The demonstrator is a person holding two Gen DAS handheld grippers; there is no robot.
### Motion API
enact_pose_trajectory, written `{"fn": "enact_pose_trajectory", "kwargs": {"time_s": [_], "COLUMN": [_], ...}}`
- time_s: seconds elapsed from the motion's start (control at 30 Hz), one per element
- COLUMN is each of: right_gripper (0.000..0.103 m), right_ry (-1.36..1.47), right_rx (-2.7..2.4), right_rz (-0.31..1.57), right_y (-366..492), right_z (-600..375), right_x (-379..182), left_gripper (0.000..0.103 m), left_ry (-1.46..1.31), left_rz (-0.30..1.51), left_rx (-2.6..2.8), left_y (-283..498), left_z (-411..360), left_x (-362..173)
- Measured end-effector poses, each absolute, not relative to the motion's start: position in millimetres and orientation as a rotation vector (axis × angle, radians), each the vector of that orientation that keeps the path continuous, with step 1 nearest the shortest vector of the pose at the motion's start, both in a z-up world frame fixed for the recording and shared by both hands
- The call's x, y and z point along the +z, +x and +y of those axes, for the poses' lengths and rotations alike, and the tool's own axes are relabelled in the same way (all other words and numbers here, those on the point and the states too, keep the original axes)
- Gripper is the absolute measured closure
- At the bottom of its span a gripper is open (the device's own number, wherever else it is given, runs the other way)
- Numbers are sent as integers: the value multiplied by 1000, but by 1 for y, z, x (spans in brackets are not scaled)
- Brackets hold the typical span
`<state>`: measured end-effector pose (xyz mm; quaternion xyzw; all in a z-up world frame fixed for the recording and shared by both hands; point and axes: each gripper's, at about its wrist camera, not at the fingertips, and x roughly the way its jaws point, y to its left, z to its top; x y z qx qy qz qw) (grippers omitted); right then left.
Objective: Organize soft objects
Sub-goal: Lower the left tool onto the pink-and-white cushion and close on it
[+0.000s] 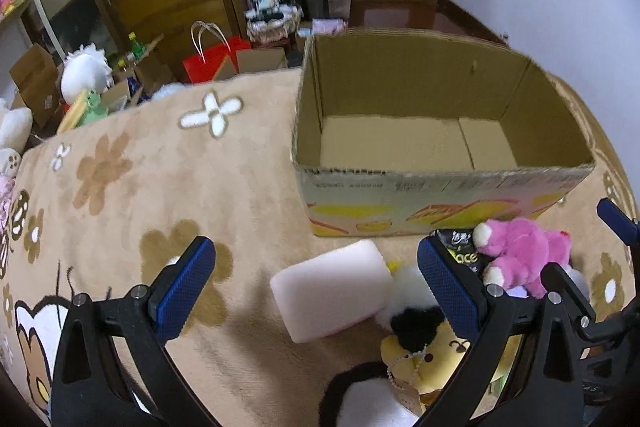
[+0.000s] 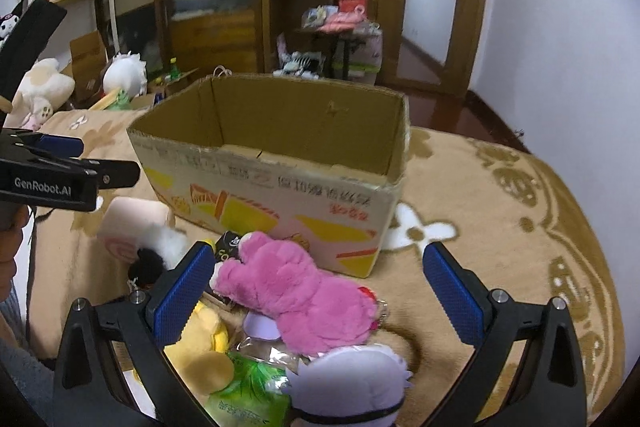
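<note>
1. Left gripper [image 1: 316,285]: jaws spread wide, empty, over a white foam block [image 1: 332,295] on the flowered blanket [image 1: 160,163].
2. Right gripper [image 2: 318,287]: jaws spread, empty, flanking the pink plush [image 2: 296,295].
3. Only the right view shows a lilac plush [image 2: 352,383] and green packet [image 2: 248,387].
4. Cardboard box [image 1: 440,187]: open, nothing inside, just behind the toy pile.

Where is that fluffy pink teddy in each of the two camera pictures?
Left wrist view: the pink teddy lies low on the right, just beyond the left gripper's right finger.
Right wrist view: the pink teddy lies low in the middle, between the right gripper's open fingers.
Shared landmark: the cardboard box right behind it.
</note>
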<state>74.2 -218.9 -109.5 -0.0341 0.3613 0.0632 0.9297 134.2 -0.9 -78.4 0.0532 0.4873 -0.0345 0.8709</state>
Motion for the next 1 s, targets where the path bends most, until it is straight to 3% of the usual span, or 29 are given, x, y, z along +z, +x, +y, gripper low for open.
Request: {"fn": "enact_pose_trajectory", "kwargs": {"time_s": [0.63, 1.0], "right_gripper": [0, 0], "right_ry": [-130, -158], "right_rx": [204, 201], "right_rz": [874, 874], "right_y": [98, 99], "right_z": [-196, -189], "right_x": [-150, -153], "left_gripper": [3, 20], "left_ry": [31, -20], "left_rz": [1253, 1302], "left_rx": [-74, -78], "left_y": [164, 166], "left_z": [-2, -4], "left_x": [-142, -153]}}
